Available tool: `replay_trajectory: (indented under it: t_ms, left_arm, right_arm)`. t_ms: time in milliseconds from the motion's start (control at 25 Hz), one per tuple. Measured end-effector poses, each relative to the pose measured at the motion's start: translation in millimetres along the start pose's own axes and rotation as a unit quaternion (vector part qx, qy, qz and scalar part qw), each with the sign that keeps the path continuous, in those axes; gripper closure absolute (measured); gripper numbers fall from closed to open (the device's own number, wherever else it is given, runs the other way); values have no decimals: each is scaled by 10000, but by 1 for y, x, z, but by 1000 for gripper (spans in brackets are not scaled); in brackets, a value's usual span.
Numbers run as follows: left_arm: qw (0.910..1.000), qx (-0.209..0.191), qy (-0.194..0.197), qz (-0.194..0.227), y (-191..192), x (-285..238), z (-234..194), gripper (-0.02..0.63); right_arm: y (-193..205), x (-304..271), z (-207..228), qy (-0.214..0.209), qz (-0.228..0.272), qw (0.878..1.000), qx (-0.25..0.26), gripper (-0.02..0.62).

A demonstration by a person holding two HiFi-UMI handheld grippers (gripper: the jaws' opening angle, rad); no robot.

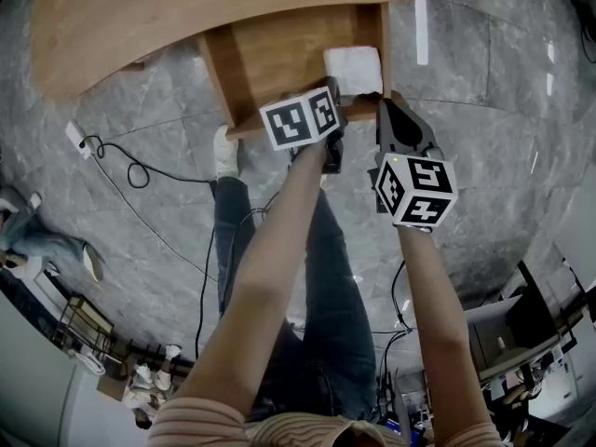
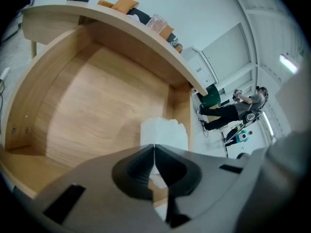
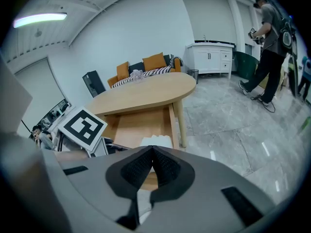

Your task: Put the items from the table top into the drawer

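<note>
One white bundle in drawer; left claw, right claw closed.

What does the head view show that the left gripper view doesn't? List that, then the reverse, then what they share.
Head view only: the right gripper, the person's forearms and jeans, and a black cable on the grey floor.

Left gripper view only: the left gripper seen close up, its jaws together with nothing between them; orange objects on the table top; a standing person far off, near a white cabinet.

Both: the wooden table, its open drawer, and a white item lying in a corner of the drawer.
</note>
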State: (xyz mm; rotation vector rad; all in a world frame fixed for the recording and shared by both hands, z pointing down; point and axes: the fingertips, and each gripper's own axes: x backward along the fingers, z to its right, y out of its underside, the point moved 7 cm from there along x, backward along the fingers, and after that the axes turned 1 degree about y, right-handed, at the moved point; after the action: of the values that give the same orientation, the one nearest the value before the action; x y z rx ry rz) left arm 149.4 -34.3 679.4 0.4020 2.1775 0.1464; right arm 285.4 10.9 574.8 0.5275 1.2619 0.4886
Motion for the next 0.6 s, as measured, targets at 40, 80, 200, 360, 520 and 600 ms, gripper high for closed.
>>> replay_trajectory:
  t_ms: [40,80,200,360,520,600]
  left_arm:
    - [10000,-2,-17,-23,1,-1,0,589]
    - [10000,1,-26,-40,1,-1,0,589]
    - [9999,-37,-41,-96,1,-3,3,589]
    - [9996,7,-128,-243,0,-6,2,589]
    - [9992,39,-228,-325,2,-7,2,588]
    - [9989,37,-282,-363,3,-8,1,588]
  right_arm:
    - [1,0,0,-5,-8,10000,-8,586]
    - [1,-1,0,-8,-15,10000,-15,586]
    - [2,-1,1,-8,-37,10000,-10,586]
    - [3,-3,1,9,-60,10000,-14,586]
    - [5,-3,1,23,-83,10000,-31,586]
    - [6,-5,2,22,-86,10000,-45,586]
